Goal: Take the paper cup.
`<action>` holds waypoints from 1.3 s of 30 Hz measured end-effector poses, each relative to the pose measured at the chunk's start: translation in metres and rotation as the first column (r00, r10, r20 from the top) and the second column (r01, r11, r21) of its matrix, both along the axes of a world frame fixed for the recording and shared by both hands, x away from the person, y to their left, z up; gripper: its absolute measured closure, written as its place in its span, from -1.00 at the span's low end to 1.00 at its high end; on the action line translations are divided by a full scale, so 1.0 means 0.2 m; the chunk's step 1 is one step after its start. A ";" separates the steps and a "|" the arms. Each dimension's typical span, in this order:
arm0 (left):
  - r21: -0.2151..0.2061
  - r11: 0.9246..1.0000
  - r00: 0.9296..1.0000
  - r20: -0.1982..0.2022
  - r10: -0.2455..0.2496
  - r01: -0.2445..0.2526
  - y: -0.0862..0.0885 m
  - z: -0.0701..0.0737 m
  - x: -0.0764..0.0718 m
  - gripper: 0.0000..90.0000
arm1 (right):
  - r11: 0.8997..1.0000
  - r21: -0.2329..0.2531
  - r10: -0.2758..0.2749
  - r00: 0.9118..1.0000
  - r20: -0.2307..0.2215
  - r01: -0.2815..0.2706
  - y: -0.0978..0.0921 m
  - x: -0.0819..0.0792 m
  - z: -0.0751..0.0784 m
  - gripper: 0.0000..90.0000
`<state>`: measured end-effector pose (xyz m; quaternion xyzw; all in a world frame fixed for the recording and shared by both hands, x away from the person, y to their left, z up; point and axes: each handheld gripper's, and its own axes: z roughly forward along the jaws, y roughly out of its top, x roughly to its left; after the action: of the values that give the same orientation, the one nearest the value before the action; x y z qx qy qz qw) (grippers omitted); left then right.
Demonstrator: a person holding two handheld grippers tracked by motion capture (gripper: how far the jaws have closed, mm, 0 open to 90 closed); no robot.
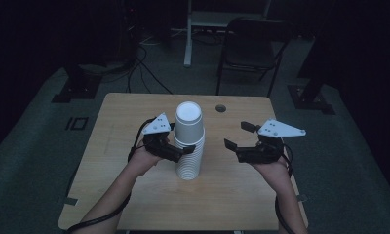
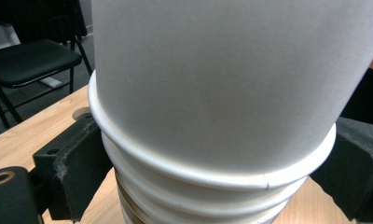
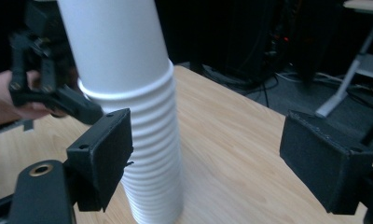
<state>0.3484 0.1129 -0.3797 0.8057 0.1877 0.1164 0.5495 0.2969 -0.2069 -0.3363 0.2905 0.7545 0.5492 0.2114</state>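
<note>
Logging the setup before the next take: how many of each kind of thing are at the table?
Cup stacks: 1 (cups inside too many to count)
Grippers: 2, left gripper and right gripper
Tables: 1
Chairs: 1
Total: 5

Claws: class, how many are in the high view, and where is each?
2. The left claw sits around the cup stack on the table; the right claw hangs open, apart from the stack.

– The cup stack point(image 1: 188, 141) looks like matt white paper, smooth, with ribbed rolled rims
– And the desk point(image 1: 242, 190) is pale wood grain; the tool pads point(image 3: 103, 154) look rough black foam
</note>
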 end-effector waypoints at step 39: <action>0.004 1.000 1.000 0.000 -0.008 0.008 0.00 0.00 0.00 -0.85 | 0.978 -0.035 0.207 0.978 0.029 -0.206 0.45 0.17 0.15 -0.72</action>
<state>0.3491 0.1132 -0.3793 0.8077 0.1841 0.1148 0.5483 0.3303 -0.1164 -0.3067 0.1981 0.7856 0.5610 0.1700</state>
